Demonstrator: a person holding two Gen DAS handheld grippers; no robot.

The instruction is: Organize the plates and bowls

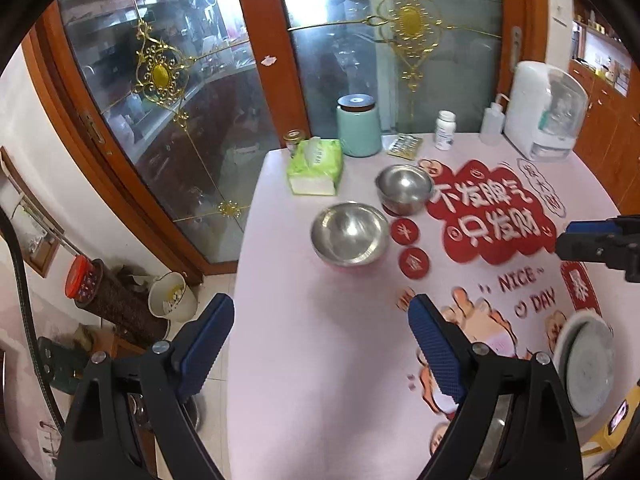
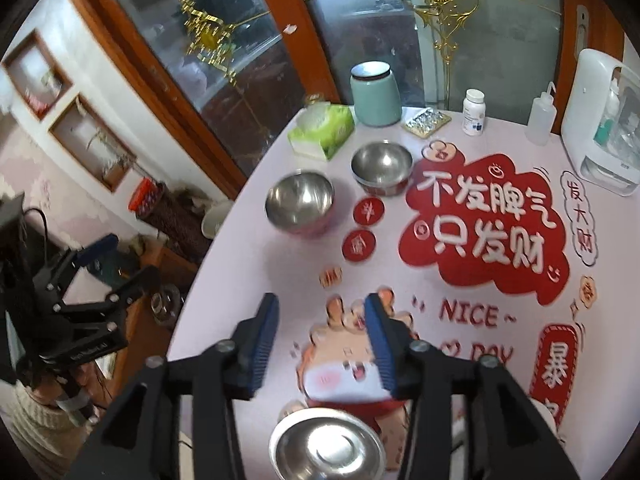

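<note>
Two steel bowls stand on the pink printed tablecloth: a nearer one [image 1: 349,233] [image 2: 299,203] and a farther one [image 1: 404,188] [image 2: 382,167]. A third steel bowl [image 2: 326,446] sits just below and between my right gripper's arms. White plates [image 1: 586,364] lie at the right edge of the left wrist view. My left gripper [image 1: 320,344] is open and empty, hovering over the table's left edge, short of the nearer bowl. My right gripper [image 2: 322,342] is open and empty above the cartoon print. It also shows in the left wrist view [image 1: 600,240].
At the table's back stand a green tissue pack [image 1: 316,166], a teal canister [image 1: 358,126], a blister pack [image 1: 405,146], a pill bottle [image 1: 445,130], a squeeze bottle [image 1: 492,120] and a white appliance [image 1: 544,112]. Glass doors lie behind; floor clutter lies left.
</note>
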